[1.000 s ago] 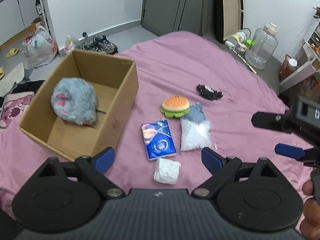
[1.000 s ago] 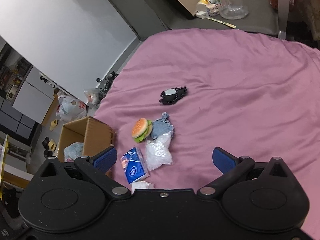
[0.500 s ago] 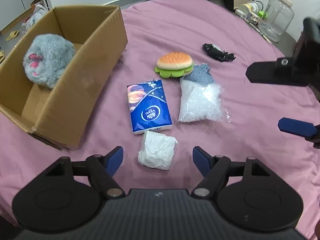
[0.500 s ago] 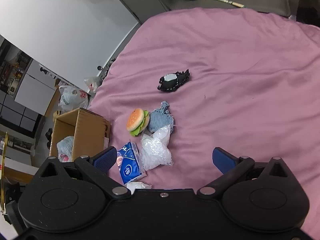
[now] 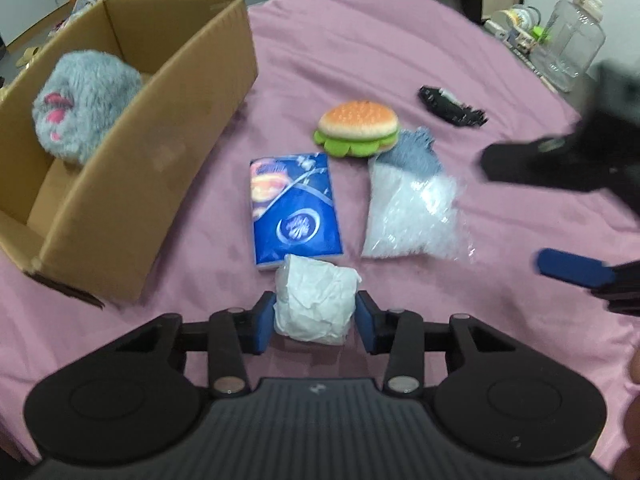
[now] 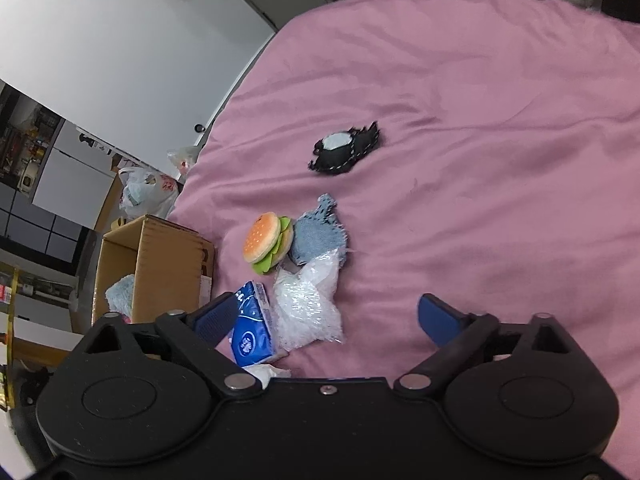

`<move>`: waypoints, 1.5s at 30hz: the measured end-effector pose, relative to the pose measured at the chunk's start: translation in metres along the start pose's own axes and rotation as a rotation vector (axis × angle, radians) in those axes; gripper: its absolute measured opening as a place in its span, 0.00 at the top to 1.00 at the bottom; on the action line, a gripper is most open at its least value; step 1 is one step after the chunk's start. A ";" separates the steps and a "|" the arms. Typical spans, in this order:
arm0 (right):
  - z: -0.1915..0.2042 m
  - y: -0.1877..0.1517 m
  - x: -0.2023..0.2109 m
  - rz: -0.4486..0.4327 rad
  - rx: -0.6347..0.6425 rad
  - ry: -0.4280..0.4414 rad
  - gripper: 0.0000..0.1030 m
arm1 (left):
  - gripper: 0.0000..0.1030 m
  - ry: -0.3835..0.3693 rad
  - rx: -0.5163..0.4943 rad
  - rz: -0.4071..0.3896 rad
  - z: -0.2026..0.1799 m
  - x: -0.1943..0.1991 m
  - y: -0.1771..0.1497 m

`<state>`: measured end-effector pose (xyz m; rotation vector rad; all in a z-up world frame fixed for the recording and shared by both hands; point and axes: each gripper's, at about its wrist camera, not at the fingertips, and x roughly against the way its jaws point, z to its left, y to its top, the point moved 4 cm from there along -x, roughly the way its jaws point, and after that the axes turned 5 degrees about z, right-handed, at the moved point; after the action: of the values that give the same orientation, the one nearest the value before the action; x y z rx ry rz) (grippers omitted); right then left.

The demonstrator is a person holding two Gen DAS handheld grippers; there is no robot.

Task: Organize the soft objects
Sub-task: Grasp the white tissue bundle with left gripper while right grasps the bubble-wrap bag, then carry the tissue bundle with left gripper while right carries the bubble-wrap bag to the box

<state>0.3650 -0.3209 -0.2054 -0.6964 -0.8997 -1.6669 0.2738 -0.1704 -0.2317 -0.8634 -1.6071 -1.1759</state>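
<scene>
1. A pink bedsheet (image 5: pixel 400 52) covers the bed that serves as the work surface; it lies smooth with soft creases.
2. Past the far edge of the bed stand a clear plastic jug (image 5: pixel 574 40) on a grey floor and a white wall (image 6: pixel 120 32); a white plastic bag (image 6: pixel 146 196) sits on the floor near the box.
3. A cardboard box (image 5: pixel 168 152) stands open on the sheet at the left. Inside it lies a grey fluffy toy (image 5: pixel 84 108) with pink marks.
4. On the sheet beside the box lie a blue tissue pack (image 5: pixel 294 210), a toy hamburger (image 5: pixel 358 126), a grey-blue cloth piece (image 5: pixel 416 156) and a clear bag of white filling (image 5: pixel 412 216), close together. A small black item (image 5: pixel 450 106) lies apart, farther back.
5. A crumpled white wad (image 5: pixel 316 304) lies just in front of the tissue pack.
6. The left gripper (image 5: pixel 315 322) is closing around the wad, its blue pads at both sides of it, touching or nearly so.
7. The right gripper (image 6: pixel 328 320) is wide apart and just starting to close, holding nothing, over the bag of filling.
</scene>
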 end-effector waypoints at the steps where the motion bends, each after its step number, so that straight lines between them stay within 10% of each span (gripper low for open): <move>1: 0.001 0.000 -0.004 0.007 -0.004 0.003 0.11 | 0.60 -0.004 -0.002 -0.007 0.000 0.004 0.001; 13: 0.012 -0.007 -0.033 0.011 0.031 -0.069 0.17 | 0.60 -0.038 0.035 -0.072 0.023 0.046 0.011; 17: 0.010 -0.013 -0.042 0.035 0.046 -0.069 0.69 | 0.60 -0.054 0.041 -0.095 0.031 0.062 0.012; 45: 0.093 -0.057 0.052 -0.193 0.214 -0.057 0.74 | 0.60 -0.087 0.203 -0.283 0.155 0.160 0.014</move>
<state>0.2965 -0.2618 -0.1245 -0.5265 -1.1979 -1.6938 0.1932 -0.0156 -0.0923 -0.5765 -1.9298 -1.1540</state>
